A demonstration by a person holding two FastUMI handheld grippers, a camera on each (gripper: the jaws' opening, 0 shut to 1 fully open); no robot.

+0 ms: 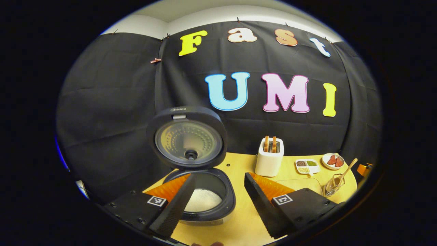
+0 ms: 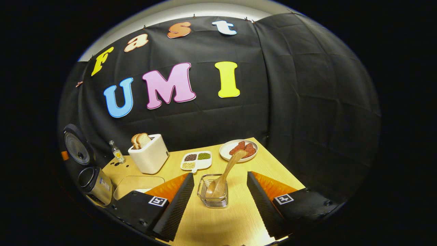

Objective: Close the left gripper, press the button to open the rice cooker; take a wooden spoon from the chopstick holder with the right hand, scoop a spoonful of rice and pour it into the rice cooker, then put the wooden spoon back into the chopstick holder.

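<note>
Right hand-held gripper [image 2: 218,201]: fingers spread wide, holding nothing, poised just before the chopstick holder [image 2: 213,196], which stands near the worktop's [image 2: 239,218] front edge. The wooden spoon [image 2: 223,177] sits inside it, bowl down, handle leaning back toward the plate [image 2: 227,152] at the far right corner.

Left hand-held gripper [image 1: 216,205]: fingers likewise spread, empty, hanging just in front of the rice cooker [image 1: 199,196] at the worktop's left edge. Its lid [image 1: 187,136] stands upright and open; white rice [image 1: 203,200] lies in the pot.

Assessment: the button step is evidently done. Whether the scoop has been poured and the spoon returned, or the spoon is yet to be drawn, cannot be settled (rice in the pot suggests the former). The toaster [image 2: 149,157] and the divided dish [image 2: 197,160] stand toward the back edge.
</note>
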